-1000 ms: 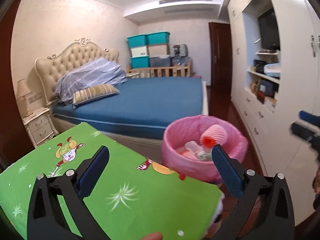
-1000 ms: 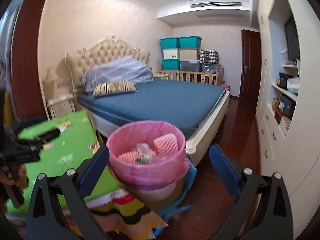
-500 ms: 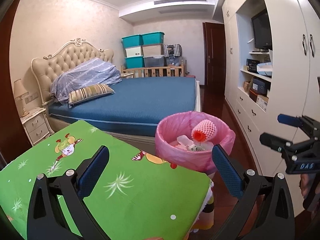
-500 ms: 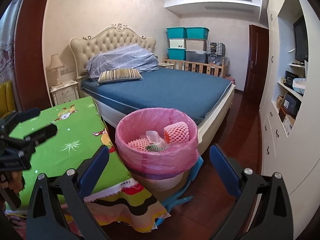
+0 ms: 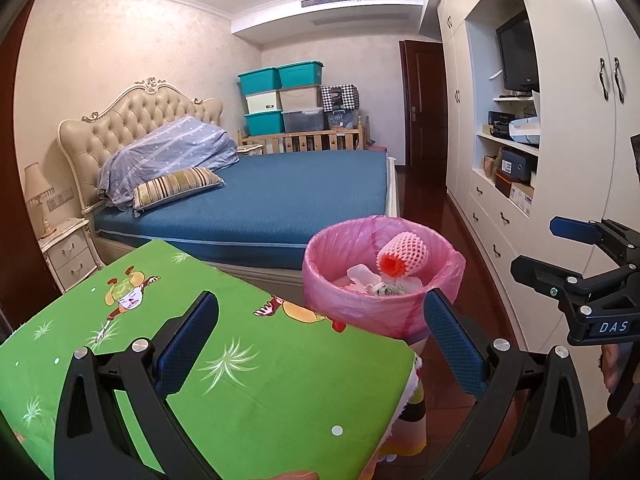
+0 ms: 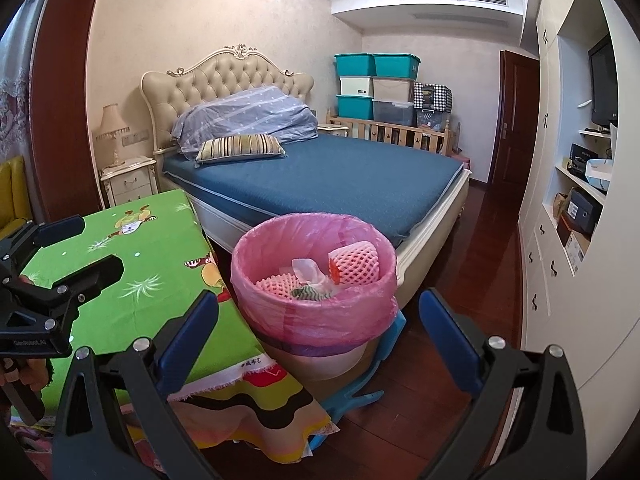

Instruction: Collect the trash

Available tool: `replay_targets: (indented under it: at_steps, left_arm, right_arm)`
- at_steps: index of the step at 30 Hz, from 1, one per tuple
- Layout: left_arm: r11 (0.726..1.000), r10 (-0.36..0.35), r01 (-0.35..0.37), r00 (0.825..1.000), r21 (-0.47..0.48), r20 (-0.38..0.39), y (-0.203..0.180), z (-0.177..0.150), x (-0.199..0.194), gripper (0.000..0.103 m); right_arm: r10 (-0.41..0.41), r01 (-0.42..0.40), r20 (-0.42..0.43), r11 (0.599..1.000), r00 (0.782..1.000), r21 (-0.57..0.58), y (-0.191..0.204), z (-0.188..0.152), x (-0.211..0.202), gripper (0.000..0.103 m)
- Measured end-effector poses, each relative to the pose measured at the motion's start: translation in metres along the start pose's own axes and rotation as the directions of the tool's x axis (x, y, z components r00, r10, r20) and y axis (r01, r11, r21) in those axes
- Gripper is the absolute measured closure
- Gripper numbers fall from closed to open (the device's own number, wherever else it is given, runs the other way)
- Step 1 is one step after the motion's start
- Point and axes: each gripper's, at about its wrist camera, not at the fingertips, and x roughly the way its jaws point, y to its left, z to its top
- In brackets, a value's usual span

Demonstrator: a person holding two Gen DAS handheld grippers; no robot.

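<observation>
Green cartoon-print tablecloth (image 5: 248, 368) nearest, covering one table. Above it, left gripper (image 5: 320, 344) spread wide, holding nothing. Right gripper (image 6: 320, 336) likewise spread wide and empty, over the floor beside the table's right edge. Just past the table's far right corner, one pink-lined trash bin (image 6: 316, 312) on the floor. Inside: two pink foam fruit nets (image 6: 354, 262), plus crumpled wrappers (image 6: 308, 276), count unclear. Beyond, one blue bed (image 6: 340, 176); six storage boxes (image 6: 376, 84) stacked at the far wall.
</observation>
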Motion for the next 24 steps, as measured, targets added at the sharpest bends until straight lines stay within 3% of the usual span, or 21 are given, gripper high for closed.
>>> replay_targets:
  at_steps: [24]
  left_arm:
    - [1.000,-0.006,0.006,1.000,-0.001,-0.004,-0.0038,-0.0034,0.0032,0.007]
  right_arm:
    - [0.010,-0.010,-0.014,1.000,1.000,0.020,-0.0030,-0.0048,0.0051,0.005]
